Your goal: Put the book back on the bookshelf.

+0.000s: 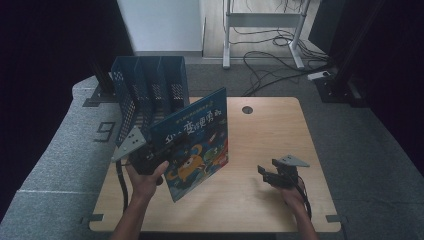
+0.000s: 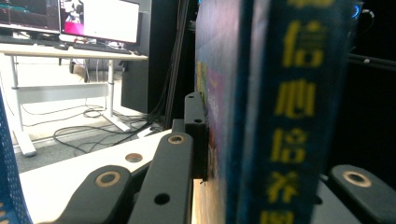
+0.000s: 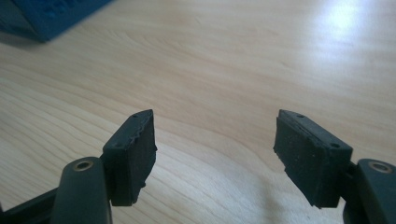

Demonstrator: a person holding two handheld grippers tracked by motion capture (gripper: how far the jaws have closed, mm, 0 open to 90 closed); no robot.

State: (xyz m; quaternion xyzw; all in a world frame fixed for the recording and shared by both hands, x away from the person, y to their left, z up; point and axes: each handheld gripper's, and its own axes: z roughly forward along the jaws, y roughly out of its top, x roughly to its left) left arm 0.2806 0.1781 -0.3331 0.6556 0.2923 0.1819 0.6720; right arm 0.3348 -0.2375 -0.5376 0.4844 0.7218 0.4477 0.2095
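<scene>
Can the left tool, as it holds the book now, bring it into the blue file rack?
Probably yes. The left tool grips the book upright beside the blue file rack, whose slots look empty, with nothing between them.

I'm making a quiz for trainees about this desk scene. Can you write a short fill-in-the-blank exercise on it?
1. The left tongs are shut on a blue picture ____ with a cartoon cover.
2. The right tongs hover over the wooden table with their jaws ____.
3. The blue perforated file rack stands at the table's far ____ corner in the high view.

Missing words: book; open; left
</scene>
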